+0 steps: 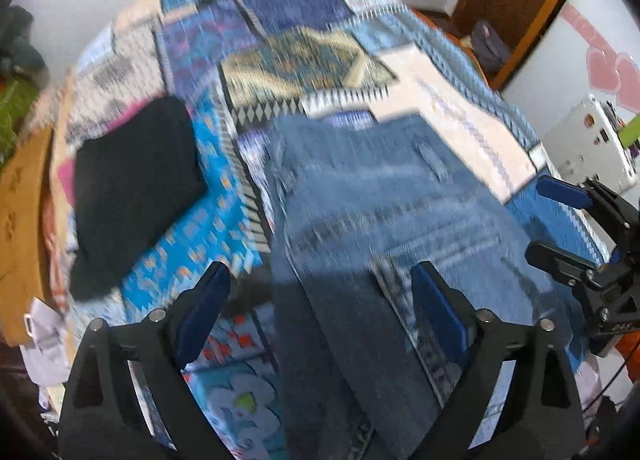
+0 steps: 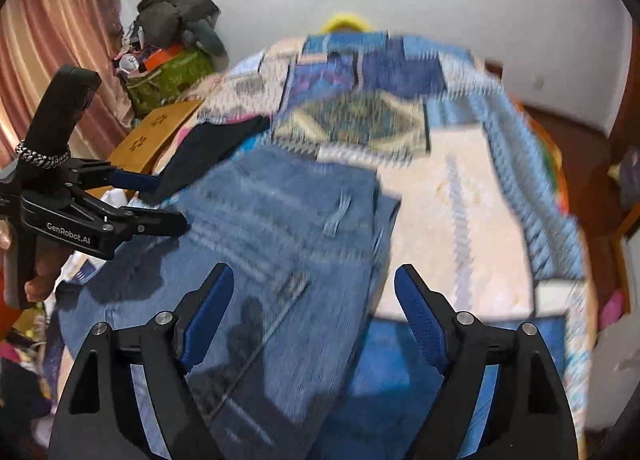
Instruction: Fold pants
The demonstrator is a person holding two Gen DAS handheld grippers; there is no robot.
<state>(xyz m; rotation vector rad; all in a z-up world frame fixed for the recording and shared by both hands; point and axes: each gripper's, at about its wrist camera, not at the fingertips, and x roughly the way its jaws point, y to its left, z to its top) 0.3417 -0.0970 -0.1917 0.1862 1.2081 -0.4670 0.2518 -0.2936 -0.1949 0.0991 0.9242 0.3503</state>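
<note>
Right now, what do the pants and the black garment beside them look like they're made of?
Pants: blue denim, apparently; faded, matte, with stitched seams and a belt loop. Black garment: soft matte fabric, maybe knit or fleece; motion blur hides the weave. Both lie on a patchwork bedspread that looks like printed cotton.

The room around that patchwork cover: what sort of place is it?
Most likely a bedroom in a home. A bed with a patchwork quilt fills the middle, pink curtains hang at one side, and blue jeans lie spread on the quilt for folding.

"genrobot.ai" stands in white on the left claw [image 2: 168,200]
</note>
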